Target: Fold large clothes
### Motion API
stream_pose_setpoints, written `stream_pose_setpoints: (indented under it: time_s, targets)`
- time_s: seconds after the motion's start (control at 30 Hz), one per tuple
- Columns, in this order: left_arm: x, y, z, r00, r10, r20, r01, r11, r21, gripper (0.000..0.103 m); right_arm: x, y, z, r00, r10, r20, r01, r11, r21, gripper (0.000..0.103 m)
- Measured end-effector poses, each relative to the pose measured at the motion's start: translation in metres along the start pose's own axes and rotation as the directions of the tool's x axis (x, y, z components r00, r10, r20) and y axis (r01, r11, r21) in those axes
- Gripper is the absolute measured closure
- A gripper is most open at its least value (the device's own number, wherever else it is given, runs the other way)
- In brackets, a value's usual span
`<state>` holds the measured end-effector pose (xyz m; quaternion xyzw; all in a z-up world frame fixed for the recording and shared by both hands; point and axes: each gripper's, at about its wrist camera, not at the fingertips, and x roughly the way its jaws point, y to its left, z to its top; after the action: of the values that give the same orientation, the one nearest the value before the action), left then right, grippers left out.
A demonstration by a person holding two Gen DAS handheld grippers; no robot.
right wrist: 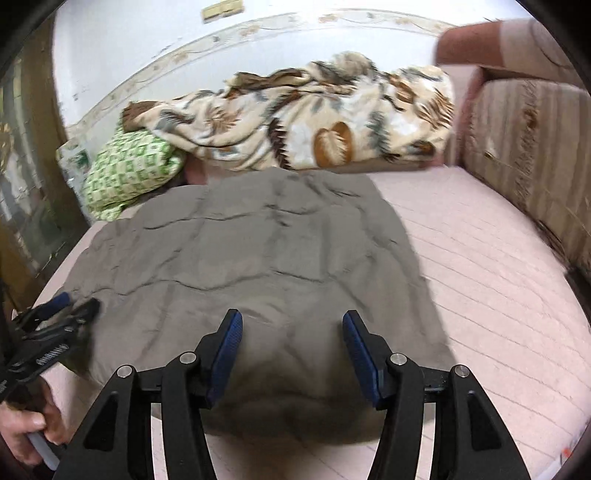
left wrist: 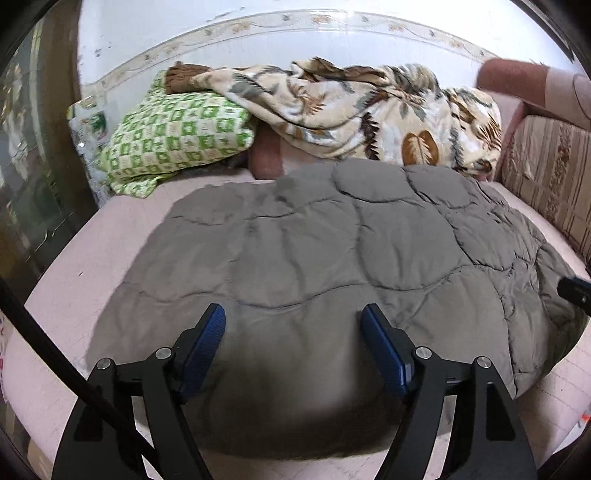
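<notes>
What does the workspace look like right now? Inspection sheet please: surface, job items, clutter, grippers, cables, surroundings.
Surface: pink mattress, bare on its right side.
Job's things: grey quilted garment spread flat, puffy, near edge below both grippers.
Clutter: leaf-print blanket bunched along the far wall; green checked pillow at far left, partly under the blanket.
Grippers: left gripper open above the garment's near edge, holding nothing; right gripper open, likewise empty.
Cables: black cable crossing the left wrist view's lower left.
Surroundings: white wall with floral border; striped sofa at right.
</notes>
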<state>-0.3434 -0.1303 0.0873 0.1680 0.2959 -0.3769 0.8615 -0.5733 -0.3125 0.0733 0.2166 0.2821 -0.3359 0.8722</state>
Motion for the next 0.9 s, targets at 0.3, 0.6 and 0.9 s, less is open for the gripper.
stream_pose_setpoints:
  time_s: [0.3, 0.6, 0.9]
  targets:
    - [0.019, 0.068, -0.009, 0.990, 0.057, -0.126, -0.082, 0.977, -0.196, 0.027, 0.009, -0.021, -0.007, 0.996, -0.044, -0.078, 0.047, 0.998, 0.047, 0.042]
    - [0.012, 0.055, -0.011, 0.992, 0.087, -0.089, -0.099, 0.985, -0.140, 0.027, 0.019, -0.017, -0.008, 0.992, -0.057, -0.113, 0.063, 0.997, 0.048, 0.039]
    - [-0.003, 0.025, -0.005, 0.993, 0.118, 0.002, -0.118, 0.993, -0.012, 0.027, -0.008, 0.018, -0.003, 0.999, -0.027, 0.035, 0.030, 0.996, -0.081, 0.039]
